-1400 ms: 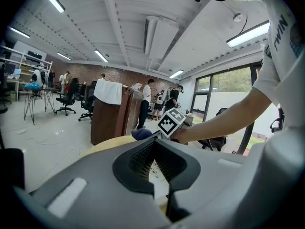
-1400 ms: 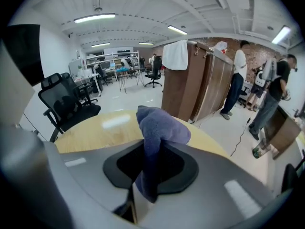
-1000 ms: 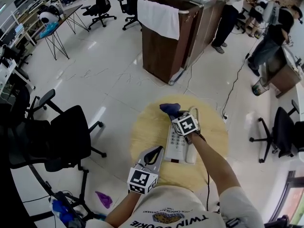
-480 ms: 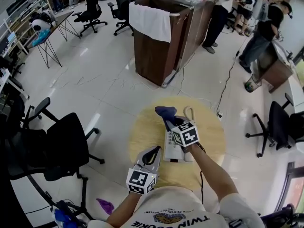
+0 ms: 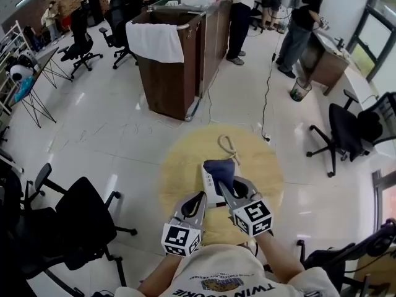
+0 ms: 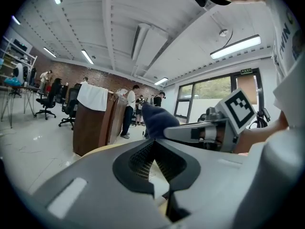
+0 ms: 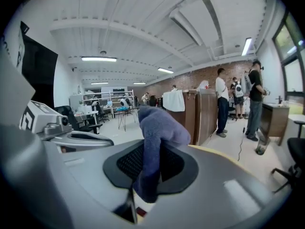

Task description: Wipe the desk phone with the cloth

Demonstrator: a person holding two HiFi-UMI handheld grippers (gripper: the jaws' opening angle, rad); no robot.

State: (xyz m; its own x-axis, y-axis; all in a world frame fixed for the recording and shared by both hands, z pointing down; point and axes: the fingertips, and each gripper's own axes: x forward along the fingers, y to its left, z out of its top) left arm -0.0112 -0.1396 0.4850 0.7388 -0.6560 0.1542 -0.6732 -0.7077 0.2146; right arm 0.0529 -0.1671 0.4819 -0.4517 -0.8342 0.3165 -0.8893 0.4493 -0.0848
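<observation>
Two hand-held grippers work over a white desk phone [image 5: 209,188] lying on a round yellow table [image 5: 179,166]. The right gripper [image 5: 226,183] has its jaws clamped on a bunched dark blue cloth [image 5: 219,167] over the phone's far half. The left gripper [image 5: 199,199], jaws together and empty, hangs at the phone's near edge. A clean wipe likely calls for flat, even strokes, with the left gripper bracing the phone.

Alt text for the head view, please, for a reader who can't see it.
Seen from above, the right hand-held gripper holds a dark blue cloth on a white desk phone on a round yellow table. The left hand-held gripper, shut and empty, is just left of the phone.
</observation>
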